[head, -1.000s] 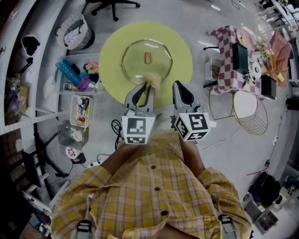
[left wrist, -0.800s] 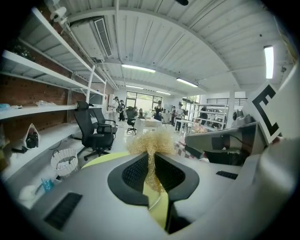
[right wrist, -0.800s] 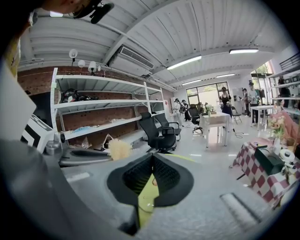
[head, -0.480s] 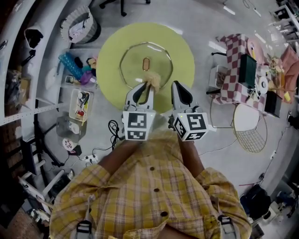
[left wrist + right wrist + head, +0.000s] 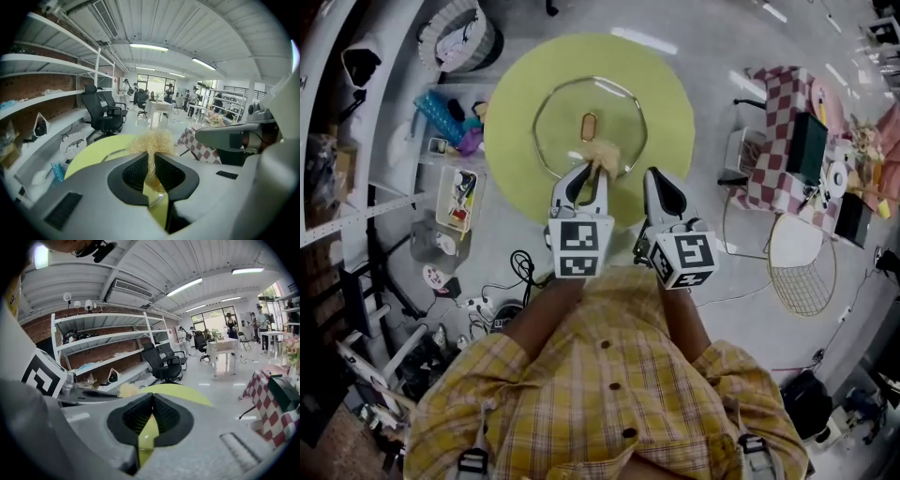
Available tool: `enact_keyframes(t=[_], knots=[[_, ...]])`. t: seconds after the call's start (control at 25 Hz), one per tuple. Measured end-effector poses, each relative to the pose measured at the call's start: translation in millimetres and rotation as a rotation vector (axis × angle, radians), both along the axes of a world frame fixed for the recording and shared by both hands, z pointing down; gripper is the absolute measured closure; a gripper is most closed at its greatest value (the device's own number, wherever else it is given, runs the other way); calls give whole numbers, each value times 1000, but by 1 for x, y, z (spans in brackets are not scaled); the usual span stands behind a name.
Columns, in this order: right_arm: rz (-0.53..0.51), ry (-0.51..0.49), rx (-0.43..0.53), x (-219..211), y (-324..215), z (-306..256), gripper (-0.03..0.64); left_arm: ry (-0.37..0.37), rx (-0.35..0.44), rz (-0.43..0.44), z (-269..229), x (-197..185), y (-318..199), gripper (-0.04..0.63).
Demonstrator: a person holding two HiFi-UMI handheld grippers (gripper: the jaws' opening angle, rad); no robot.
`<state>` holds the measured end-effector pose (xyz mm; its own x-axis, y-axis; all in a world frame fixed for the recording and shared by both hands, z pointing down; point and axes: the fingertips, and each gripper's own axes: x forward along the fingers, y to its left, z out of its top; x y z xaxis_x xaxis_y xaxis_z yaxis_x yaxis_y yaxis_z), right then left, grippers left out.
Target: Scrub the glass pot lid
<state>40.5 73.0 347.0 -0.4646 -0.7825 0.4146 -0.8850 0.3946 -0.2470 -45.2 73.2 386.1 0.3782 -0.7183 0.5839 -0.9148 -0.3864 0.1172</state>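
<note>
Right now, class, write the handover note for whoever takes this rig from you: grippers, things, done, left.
Left gripper: shut on a tan fibrous scrubber, held at the near rim of the glass pot lid.
Right gripper: shut, empty, beside the left one over the table's near edge.
Lid lies flat, knob up, on the round yellow-green table.
Done: scrubber in hand, at the lid.
Left: scrub the lid; whether the scrubber touches the glass cannot be told.
</note>
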Motion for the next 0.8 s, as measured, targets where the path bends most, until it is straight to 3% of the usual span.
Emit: enact_keyframes(t=[0.52,0.8], knots=[[8,27,-56,-4,-26,38,618,-14,-116,-62,48,6,-63,560],[14,21,-76,-4,-48,53,618,-67,-221,-33,85,8,-99,560]])
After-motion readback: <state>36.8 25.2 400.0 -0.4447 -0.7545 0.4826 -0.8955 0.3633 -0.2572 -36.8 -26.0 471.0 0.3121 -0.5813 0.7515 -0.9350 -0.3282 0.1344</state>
